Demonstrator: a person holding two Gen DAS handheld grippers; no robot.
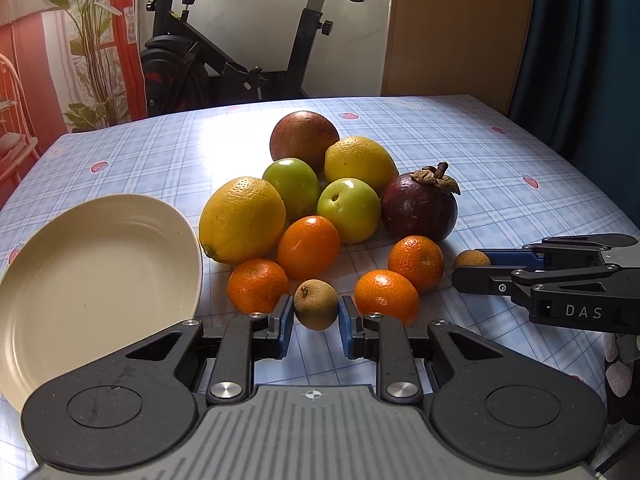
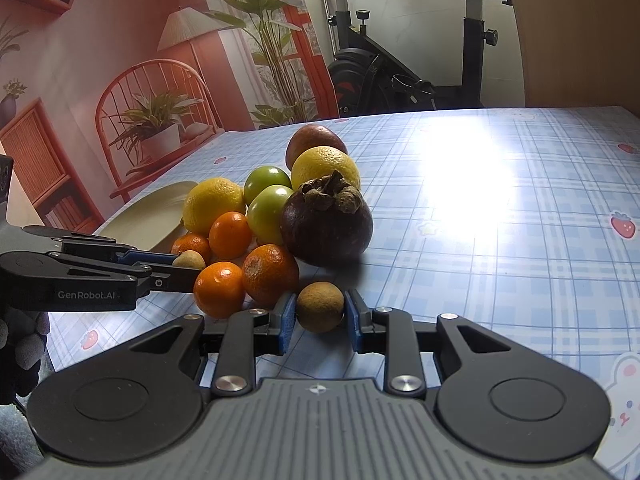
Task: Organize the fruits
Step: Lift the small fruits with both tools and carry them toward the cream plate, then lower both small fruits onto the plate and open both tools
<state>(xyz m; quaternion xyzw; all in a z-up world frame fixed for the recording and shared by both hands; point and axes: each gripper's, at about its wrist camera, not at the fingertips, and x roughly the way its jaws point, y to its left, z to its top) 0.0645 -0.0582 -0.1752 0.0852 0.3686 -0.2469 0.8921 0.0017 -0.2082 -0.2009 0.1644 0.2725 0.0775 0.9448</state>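
A pile of fruit lies on the checked tablecloth: two lemons (image 1: 242,219), two green apples (image 1: 349,209), several tangerines (image 1: 308,246), a dark mangosteen (image 1: 419,206) and a reddish fruit (image 1: 304,136). My left gripper (image 1: 316,316) has its blue pads around a small brown longan (image 1: 315,305), with a thin gap on its right side. My right gripper (image 2: 320,314) is shut on another brown longan (image 2: 320,306), low over the table. The cream plate (image 1: 92,280) lies left of the pile.
The table (image 2: 500,240) stretches to the right of the pile, with sun glare on it. An exercise bike (image 1: 224,60) stands behind the table's far edge. A wooden panel (image 1: 460,28) and a dark curtain (image 1: 580,40) are at the back right.
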